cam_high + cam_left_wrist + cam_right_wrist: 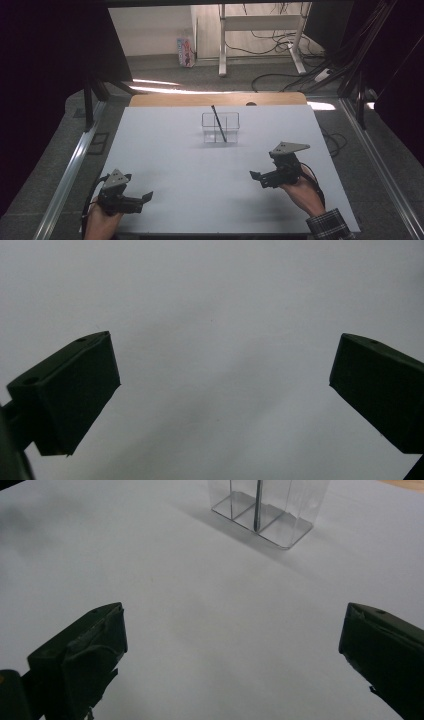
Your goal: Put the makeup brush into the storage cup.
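Toward the far middle of the white table (165, 150) stood a clear plastic organizer (220, 127), a small box split by inner walls into compartments. A thin dark pen (218, 123) leaned inside it, its lower end down in one of the right-hand cells and its upper end tilted toward the far left, poking out above the rim. From the right gripper view the same organizer (270, 510) showed at the top, with the pen (257, 505) rising as a slim grey rod beside a divider; which cell it stood in could not be told from there.

Well apart from the box, at the near right of the table, the right gripper (256, 175) was held low over the surface, pointing left, with a grey three-cornered plate on top. Its jaws stood spread wide with nothing between them but bare tabletop. A hand (302, 190) with a checked sleeve (330, 226) gripped it from behind.

At the near left corner the left gripper (148, 196) pointed right, also just above the table, held by the other hand (102, 222). Its jaws were likewise released and wide apart, empty, with only the plain white surface between them.

Beyond the table's wooden far edge (215, 99) lay grey floor with a tangle of cables (280, 45) and a white frame's legs (222, 40).
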The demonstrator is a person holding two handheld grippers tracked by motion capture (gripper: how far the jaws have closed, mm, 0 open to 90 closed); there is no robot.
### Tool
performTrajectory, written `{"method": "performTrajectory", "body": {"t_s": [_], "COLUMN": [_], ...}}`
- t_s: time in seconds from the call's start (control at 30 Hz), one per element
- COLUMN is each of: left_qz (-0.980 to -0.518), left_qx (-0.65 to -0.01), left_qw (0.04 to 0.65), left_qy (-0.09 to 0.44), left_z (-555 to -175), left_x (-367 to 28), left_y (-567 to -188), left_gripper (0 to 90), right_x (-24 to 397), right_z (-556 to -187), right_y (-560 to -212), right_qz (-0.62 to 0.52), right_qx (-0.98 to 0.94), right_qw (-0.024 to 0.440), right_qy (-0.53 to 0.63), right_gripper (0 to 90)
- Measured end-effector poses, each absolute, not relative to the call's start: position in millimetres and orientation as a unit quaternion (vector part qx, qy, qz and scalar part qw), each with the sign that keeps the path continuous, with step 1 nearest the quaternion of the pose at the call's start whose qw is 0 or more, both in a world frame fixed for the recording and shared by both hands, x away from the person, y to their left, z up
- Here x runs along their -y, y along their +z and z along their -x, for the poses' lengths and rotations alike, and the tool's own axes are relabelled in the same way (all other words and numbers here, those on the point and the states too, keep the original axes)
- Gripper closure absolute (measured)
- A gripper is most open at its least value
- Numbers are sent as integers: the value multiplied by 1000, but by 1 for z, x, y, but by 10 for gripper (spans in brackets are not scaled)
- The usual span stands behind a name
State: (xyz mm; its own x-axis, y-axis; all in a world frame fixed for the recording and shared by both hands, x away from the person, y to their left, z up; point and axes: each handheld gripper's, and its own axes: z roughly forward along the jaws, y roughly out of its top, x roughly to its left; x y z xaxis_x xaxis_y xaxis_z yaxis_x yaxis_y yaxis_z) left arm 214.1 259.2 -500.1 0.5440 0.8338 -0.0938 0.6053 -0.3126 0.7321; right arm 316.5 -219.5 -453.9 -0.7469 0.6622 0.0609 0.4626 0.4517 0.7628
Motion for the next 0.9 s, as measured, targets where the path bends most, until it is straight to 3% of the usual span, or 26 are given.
{"method": "performTrajectory", "body": {"t_s": [0.9], "left_qz": [-796], "left_qx": [-451], "left_qw": [374], "left_qy": [154], "left_z": [-214], "left_x": [-259], "left_y": [-500], "left_gripper": [0], "right_x": [245], "right_z": [-297], "right_y": [-455], "right_qz": [-348], "right_qx": [-839], "right_qw": [139], "right_qy": [394], "right_gripper": [0]}}
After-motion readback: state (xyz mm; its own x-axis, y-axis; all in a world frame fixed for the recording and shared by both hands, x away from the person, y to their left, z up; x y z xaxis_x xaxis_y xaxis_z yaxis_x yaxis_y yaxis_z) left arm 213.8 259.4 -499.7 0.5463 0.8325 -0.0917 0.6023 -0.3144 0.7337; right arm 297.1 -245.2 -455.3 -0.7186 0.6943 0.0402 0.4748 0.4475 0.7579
